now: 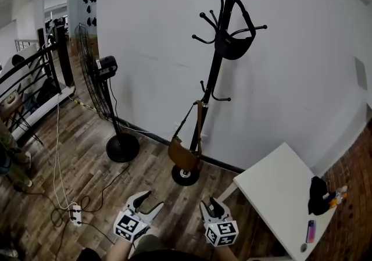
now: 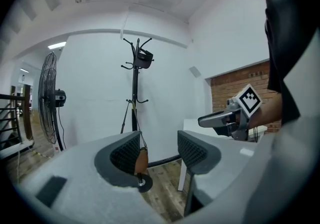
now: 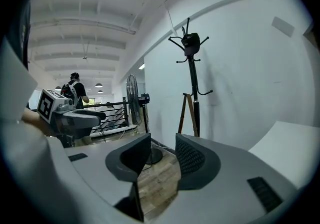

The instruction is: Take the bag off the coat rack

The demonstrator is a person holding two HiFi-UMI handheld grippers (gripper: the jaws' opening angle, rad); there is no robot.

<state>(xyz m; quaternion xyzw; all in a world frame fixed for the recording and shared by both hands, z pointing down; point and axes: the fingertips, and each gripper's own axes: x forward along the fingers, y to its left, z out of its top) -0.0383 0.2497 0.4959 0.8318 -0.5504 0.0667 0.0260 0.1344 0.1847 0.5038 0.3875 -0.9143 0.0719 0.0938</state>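
A black coat rack (image 1: 216, 74) stands against the white wall. A black bag (image 1: 235, 45) hangs near its top, and a brown bag (image 1: 183, 154) hangs low by a long strap from a lower hook. My left gripper (image 1: 148, 200) and right gripper (image 1: 210, 203) are low in the head view, well short of the rack, both open and empty. In the left gripper view the brown bag (image 2: 142, 160) shows far off between the left gripper (image 2: 159, 150)'s jaws, below the black bag (image 2: 144, 58). Ahead of the right gripper (image 3: 162, 155) stand the rack (image 3: 193, 93) and the black bag (image 3: 191, 43).
A standing fan (image 1: 99, 74) is left of the rack, its round base (image 1: 122, 147) on the wood floor. A white table (image 1: 285, 196) at the right carries small items. A power strip (image 1: 74, 213) with cables lies at the left. A metal railing (image 1: 29, 79) runs far left.
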